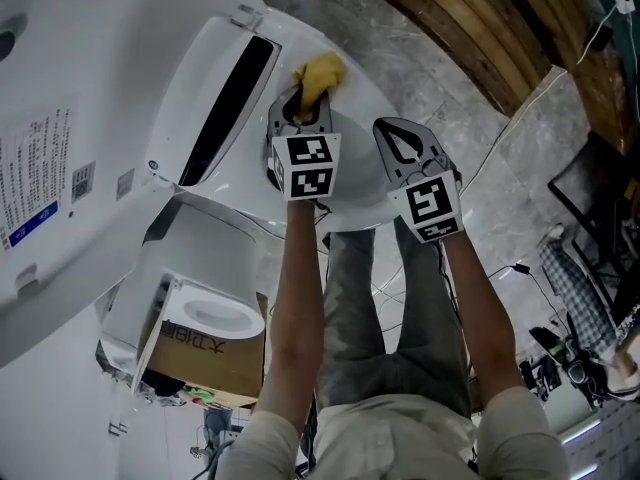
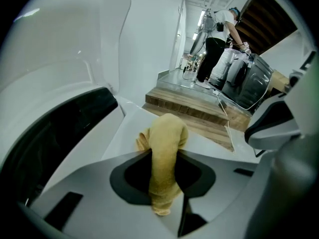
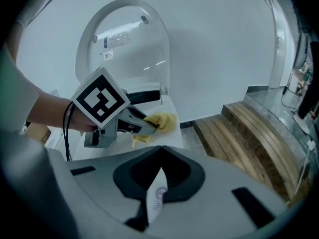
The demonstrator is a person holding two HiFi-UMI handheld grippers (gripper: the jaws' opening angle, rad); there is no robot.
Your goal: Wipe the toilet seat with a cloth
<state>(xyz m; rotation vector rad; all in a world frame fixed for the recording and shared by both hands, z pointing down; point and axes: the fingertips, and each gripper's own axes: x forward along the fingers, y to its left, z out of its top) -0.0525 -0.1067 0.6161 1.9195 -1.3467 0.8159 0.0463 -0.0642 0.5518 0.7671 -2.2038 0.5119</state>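
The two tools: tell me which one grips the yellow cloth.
The left tool, its jaws clamped on the yellow cloth against the white toilet. The right tool beside it holds nothing.

Cloth (image 1: 318, 71): yellow, soft nappy fabric, matt, creased. Toilet seat (image 1: 360, 103): smooth white, glossy, plastic-looking. Left tool (image 1: 300, 96) and right tool (image 1: 388, 130): matt grey plastic shells, black matt inner faces. Step (image 1: 470, 28): wood planks, visible grain, dull. Floor (image 1: 540, 138): grey veined stone-look tile, faint sheen. Box (image 1: 215, 353): brown cardboard, matt.
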